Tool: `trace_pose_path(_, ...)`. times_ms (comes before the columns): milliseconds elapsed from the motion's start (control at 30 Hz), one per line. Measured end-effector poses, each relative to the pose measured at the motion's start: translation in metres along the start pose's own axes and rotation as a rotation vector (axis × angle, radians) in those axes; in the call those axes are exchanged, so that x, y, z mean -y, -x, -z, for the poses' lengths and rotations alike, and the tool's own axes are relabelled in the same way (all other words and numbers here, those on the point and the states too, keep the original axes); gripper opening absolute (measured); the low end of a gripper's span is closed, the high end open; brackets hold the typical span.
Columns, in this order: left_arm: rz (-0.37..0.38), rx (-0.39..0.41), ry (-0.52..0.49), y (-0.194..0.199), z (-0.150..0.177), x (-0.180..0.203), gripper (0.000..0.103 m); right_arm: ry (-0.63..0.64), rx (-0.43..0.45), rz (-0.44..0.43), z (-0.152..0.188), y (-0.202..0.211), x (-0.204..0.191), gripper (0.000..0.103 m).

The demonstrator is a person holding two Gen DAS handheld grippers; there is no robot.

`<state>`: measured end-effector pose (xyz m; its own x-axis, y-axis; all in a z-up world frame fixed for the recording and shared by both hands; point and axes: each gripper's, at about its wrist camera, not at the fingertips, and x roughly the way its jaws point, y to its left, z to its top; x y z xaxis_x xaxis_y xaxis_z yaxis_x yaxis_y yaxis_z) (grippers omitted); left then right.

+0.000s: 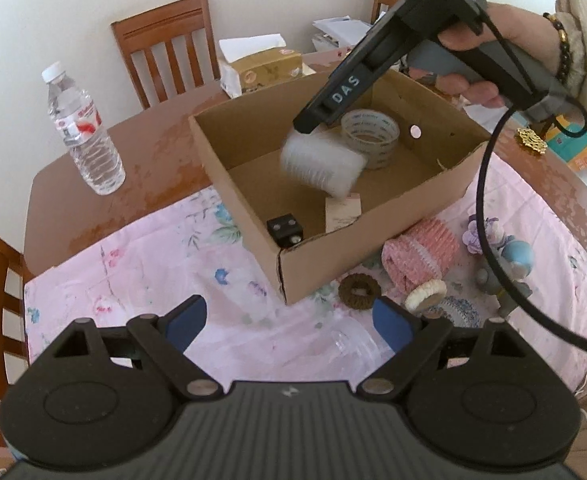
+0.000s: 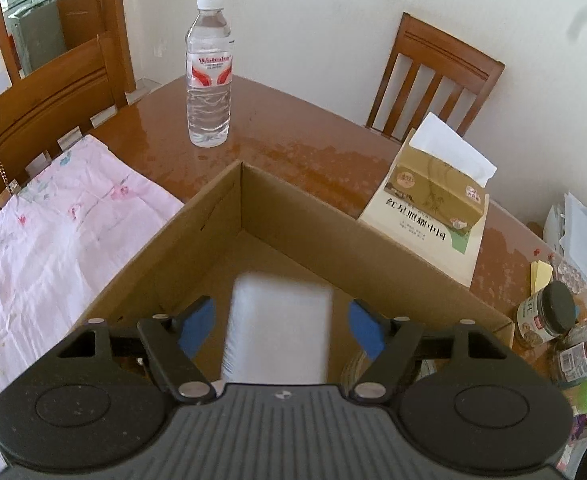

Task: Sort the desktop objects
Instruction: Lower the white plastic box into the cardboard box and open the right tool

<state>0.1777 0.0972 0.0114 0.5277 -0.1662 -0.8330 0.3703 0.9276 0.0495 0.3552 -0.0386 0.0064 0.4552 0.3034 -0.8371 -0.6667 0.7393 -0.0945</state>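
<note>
White roll (image 2: 279, 328) between parted right tongs (image 2: 281, 330), untouched, above box (image 2: 293, 216)

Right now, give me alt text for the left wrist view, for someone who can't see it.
The right gripper, held in a hand, is over an open cardboard box, with a blurred white ribbed object just below its tip. The box holds a tape roll and a black cube. In the foreground, the left gripper is open over a pink floral cloth.

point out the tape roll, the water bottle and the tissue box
tape roll (image 1: 370, 136), left wrist view, on its clear outer band
water bottle (image 2: 208, 80), right wrist view, on its red label
tissue box (image 2: 437, 192), right wrist view, on its tan top
</note>
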Motion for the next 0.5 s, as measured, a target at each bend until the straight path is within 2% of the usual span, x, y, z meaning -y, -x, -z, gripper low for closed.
trace_pose_path(500,-0.016,-0.023,0.092,-0.009,0.022,-0.007,0.093,-0.010,0.016,0.003,0.030,0.022,-0.003,0.083)
